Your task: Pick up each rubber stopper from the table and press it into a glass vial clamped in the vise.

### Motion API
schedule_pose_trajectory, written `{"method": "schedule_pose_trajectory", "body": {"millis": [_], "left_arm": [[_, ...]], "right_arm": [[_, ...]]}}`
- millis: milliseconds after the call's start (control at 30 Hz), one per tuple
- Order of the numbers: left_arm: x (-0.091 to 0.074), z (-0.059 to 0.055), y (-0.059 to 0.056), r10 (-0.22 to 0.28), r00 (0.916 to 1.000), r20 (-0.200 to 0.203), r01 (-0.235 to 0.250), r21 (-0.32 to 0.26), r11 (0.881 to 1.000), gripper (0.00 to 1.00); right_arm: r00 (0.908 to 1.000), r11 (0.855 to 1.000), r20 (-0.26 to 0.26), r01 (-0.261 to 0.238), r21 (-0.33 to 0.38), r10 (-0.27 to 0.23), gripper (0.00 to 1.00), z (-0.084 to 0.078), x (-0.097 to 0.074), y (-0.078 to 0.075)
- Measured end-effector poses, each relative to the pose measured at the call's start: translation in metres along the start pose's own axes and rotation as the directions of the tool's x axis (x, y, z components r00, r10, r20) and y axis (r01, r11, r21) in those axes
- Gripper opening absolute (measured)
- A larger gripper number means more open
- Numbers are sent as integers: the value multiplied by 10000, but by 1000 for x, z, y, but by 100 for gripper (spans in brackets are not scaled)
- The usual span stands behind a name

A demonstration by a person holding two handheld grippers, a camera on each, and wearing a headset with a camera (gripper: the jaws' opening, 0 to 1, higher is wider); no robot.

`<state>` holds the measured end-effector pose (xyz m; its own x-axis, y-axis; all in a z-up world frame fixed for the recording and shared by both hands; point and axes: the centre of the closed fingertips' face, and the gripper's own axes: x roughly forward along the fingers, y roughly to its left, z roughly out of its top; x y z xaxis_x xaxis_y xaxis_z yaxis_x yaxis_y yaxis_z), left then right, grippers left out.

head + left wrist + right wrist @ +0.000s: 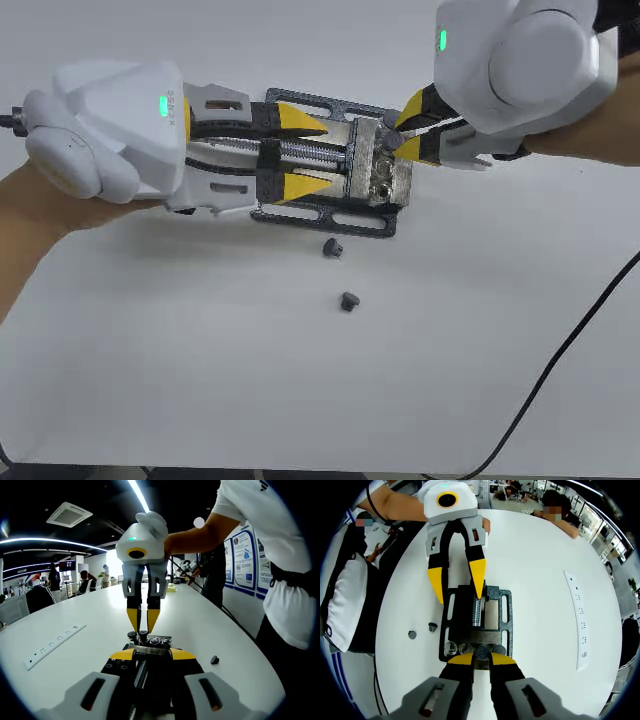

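1. Right gripper view shows the right gripper [482,658] narrowed on a grey rubber stopper [481,652], held right over the row of glass vials [457,648] clamped in the vise [492,617]. Whether it already sits in a vial mouth I cannot tell
2. The left gripper [328,154] stands wide and holds nothing, its yellow tips on either side of the vise screw [305,152]. It seems placed to steady the vise
3. Risk: a press off the vial's centre could tilt the soft stopper, so that it jams on the rim or squirts out of the gripper
4. Risk: hard downward force could crack the glass. If the vise is not truly braced, it could slide on the white counter [200,350]
5. Risk: the vials stand close together, so the yellow tips could knock a neighbour
6. Two loose stoppers [332,247] [348,300] lie on the counter near the vise, where a careless sweep could scatter them
7. Writing: small print on the left gripper's housing and the wall posters [243,555] are probably text, but too small to read
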<state>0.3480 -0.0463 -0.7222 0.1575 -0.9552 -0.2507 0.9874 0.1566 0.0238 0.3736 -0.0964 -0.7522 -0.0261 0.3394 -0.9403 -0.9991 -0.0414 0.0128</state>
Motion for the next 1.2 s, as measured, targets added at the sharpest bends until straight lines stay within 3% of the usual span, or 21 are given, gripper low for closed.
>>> {"method": "schedule_pose_trajectory", "body": {"millis": [1200], "left_arm": [[1,0,0,-24,10000,-14,24,7,10000,22]], "right_arm": [[9993,9993,-371,-89,-352,76,11,0,-4,1]]}}
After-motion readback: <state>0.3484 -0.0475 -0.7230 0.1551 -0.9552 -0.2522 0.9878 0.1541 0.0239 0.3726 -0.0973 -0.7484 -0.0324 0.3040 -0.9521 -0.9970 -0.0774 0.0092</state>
